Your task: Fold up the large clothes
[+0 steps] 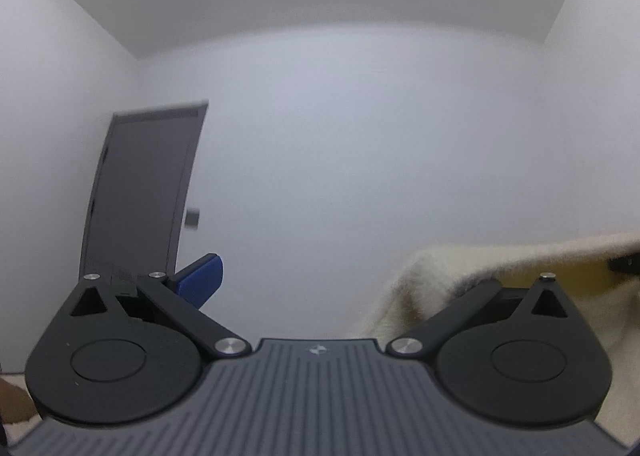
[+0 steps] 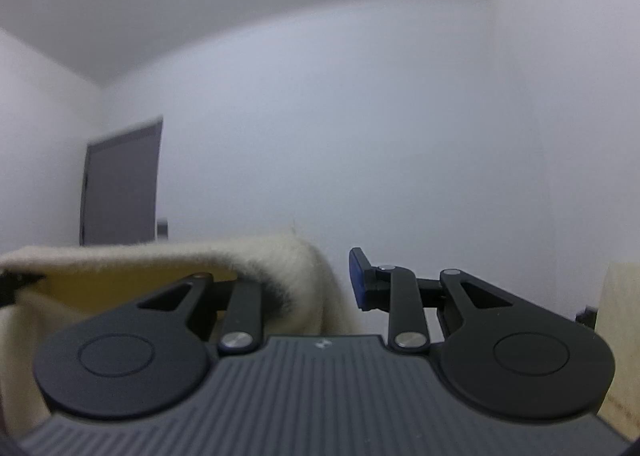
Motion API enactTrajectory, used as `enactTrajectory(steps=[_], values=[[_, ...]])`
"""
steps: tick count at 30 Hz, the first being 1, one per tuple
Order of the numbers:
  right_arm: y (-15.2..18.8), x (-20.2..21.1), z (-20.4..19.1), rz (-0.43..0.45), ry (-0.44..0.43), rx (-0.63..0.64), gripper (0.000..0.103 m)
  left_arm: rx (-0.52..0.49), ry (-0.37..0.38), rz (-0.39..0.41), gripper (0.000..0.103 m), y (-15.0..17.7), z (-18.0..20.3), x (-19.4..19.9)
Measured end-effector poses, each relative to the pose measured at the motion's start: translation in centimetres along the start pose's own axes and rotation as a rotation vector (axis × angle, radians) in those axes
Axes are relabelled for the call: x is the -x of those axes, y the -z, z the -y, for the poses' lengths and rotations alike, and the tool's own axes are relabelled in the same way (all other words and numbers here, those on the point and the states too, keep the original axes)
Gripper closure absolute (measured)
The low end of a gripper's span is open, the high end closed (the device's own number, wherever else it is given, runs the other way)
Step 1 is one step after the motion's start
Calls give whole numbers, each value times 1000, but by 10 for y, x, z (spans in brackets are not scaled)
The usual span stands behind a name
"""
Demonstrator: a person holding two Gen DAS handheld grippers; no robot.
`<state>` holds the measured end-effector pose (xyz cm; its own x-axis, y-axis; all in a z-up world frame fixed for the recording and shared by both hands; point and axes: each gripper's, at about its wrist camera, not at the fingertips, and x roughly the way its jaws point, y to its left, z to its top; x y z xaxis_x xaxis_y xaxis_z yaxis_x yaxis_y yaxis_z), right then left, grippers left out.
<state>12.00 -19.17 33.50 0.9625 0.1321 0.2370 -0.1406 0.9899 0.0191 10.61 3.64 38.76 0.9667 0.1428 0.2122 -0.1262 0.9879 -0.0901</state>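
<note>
Cream fleece garment [image 2: 168, 256] drapes across your right gripper [image 2: 336, 280] at nine o'clock, jaws part-closed, grip unclear; left gripper [image 1: 320, 280] jaws spread wide.

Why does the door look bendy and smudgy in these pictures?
Left wrist view: the fisheye lens bows the dark door, and its edges are smeared by blur. Right wrist view: the door is blurred too, and the fluffy cream garment looks soft; the walls are evenly lit, with no glare.
</note>
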Motion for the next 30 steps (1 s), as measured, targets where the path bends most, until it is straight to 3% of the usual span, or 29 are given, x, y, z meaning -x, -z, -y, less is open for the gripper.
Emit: enactTrajectory(steps=[6,11,16,18,22,26,30], values=[[111,-113,-8,-146,15,62,75,-17,-26,-170,0,125,-17,-134],[219,-247,-12,-312,44,68,74,-81,-51,-318,0,243,-34,-252],[332,-352,-22,-424,39,98,74,-43,-80,-491,0,369,-58,-349],[371,-388,-25,-470,36,110,72,-18,-89,-544,0,420,-69,-375],[437,-414,-12,-542,16,142,65,39,-131,-643,0,511,-87,-421],[494,-450,-13,-620,-6,136,64,74,-150,-695,0,568,-106,-462],[539,-467,-13,-699,-5,86,63,34,-141,-738,0,617,-104,-462]])
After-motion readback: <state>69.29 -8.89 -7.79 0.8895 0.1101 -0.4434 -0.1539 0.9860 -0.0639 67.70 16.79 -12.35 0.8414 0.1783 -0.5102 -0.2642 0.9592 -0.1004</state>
